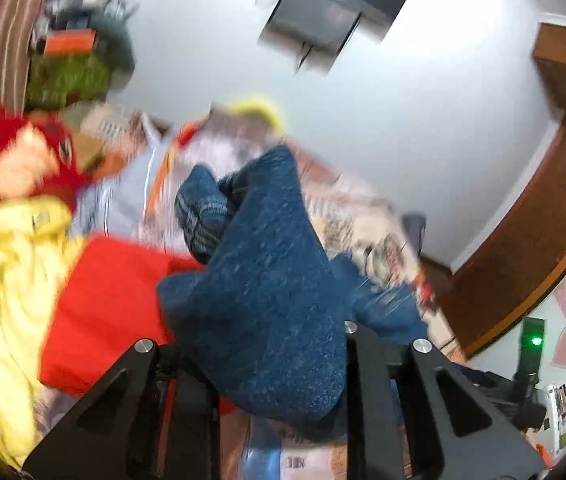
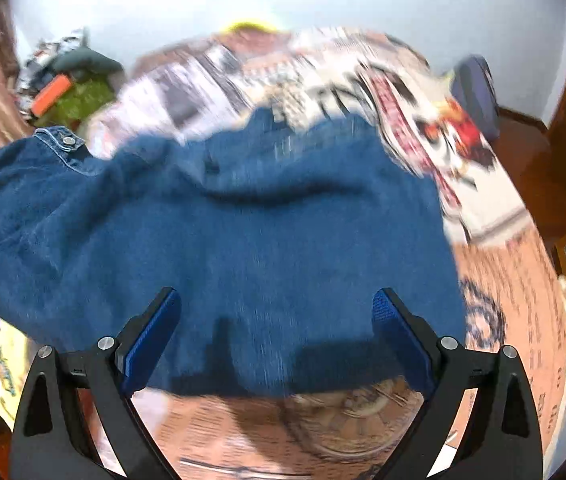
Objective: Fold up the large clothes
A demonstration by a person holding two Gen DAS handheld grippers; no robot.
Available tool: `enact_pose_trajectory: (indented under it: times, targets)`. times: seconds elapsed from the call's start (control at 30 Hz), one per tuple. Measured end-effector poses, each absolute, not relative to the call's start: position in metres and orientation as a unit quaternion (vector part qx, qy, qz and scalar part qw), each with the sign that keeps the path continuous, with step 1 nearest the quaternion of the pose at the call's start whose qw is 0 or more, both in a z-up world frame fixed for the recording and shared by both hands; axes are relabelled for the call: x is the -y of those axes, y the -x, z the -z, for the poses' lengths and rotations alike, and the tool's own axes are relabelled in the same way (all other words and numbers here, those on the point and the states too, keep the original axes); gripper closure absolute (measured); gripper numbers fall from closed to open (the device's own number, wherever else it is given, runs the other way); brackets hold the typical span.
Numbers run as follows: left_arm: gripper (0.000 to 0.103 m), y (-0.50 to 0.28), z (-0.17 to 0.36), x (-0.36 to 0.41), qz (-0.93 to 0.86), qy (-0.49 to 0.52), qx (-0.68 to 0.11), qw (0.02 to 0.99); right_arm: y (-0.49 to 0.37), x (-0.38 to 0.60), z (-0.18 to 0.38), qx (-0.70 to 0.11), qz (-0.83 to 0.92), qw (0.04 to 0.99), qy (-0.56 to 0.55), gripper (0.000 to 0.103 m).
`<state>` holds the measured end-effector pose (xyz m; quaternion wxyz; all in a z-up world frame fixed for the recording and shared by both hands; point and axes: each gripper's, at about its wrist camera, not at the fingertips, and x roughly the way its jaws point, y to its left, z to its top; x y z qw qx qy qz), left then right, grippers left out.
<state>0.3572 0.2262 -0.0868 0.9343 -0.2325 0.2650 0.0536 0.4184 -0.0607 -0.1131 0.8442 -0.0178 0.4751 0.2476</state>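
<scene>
A large blue denim garment [image 1: 267,280] rises in a bunched fold between the black fingers of my left gripper [image 1: 279,360], which is shut on it; the cloth hides the fingertips. In the right wrist view the same denim garment [image 2: 223,220] lies spread over the printed bedspread [image 2: 503,300], a snap-buttoned corner [image 2: 69,141] lifted at the upper left. My right gripper [image 2: 275,308] hangs over the garment's near edge, open, its blue pads [image 2: 155,336] wide apart and holding nothing. Both views are blurred.
A red cloth [image 1: 111,300], a yellow garment [image 1: 7,280], a pale grey garment [image 1: 123,200] and a red plush toy [image 1: 23,160] lie left of the denim. A wooden door frame [image 1: 523,240] stands at the right, a wall screen [image 1: 335,8] above.
</scene>
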Motion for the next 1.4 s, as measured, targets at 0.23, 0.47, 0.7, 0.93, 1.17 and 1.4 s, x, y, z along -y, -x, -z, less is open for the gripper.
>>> enact_pose_trajectory:
  times: [0.23,0.47,0.7,0.93,1.17,1.4]
  targets:
    - [0.084,-0.353,0.063,-0.213,-0.09,0.146,-0.246,0.954,-0.397,-0.014,0.15,-0.514,-0.334,0.789,0.042,0.007]
    - [0.084,-0.368,0.087,-0.194,-0.086,0.122,-0.278,0.949,-0.382,-0.033,0.192,-0.53,-0.355,0.765,0.092,0.007]
    - [0.085,-0.395,0.071,-0.12,-0.023,0.083,-0.272,0.959,-0.406,0.059,0.156,-0.504,-0.308,0.806,0.022,0.007]
    - [0.086,-0.425,0.109,-0.004,0.1,0.032,-0.335,0.936,-0.424,0.166,0.139,-0.497,-0.194,0.846,-0.015,0.007]
    - [0.072,-0.423,0.192,0.057,0.117,-0.135,-0.449,0.875,-0.403,0.208,0.128,-0.495,-0.167,0.852,-0.018,0.007]
    - [0.023,-0.385,0.159,0.044,0.158,-0.095,-0.44,0.879,-0.389,0.206,0.109,-0.469,-0.192,0.862,-0.015,0.007]
